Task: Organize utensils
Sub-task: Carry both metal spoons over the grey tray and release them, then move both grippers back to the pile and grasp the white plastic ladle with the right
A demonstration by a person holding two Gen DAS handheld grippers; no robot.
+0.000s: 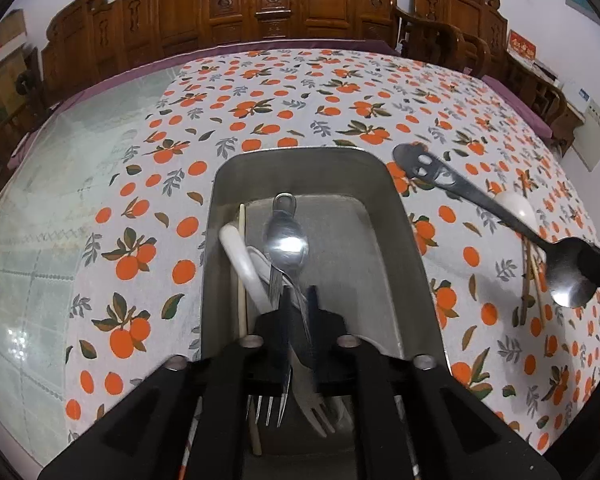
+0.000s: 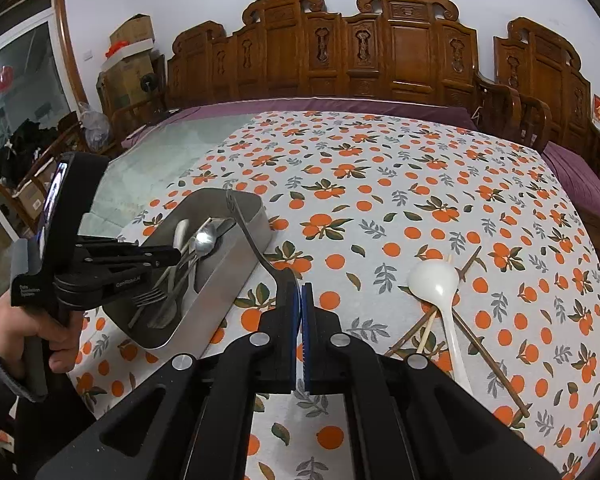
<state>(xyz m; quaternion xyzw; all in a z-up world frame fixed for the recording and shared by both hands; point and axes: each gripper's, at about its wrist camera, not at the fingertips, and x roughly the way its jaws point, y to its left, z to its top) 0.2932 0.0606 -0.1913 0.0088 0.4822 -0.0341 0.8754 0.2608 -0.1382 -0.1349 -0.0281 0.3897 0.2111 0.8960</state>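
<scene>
With several forks and spoons already in the rectangular steel tray (image 2: 236,276), the right gripper (image 2: 301,280) clamps a skull-cutout steel spoon (image 1: 480,216) beside it, the left gripper (image 1: 299,300) stands narrowly parted above the tray's contents, and a white plastic spoon (image 2: 440,284) and brown chopsticks (image 2: 488,360) remain near the tablecloth's right edge.

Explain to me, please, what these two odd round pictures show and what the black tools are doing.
No robot here: a person holds a black two-finger tool in each hand, each with a fisheye camera looking along its fingers. The left tool hovers over a metal tray of spoons and forks; whether it grips anything is unclear. The right view shows the right tool shut on a dark slotted spoon, held by its bowl beside the tray. On the orange-print cloth lie a white spoon and chopsticks.
</scene>
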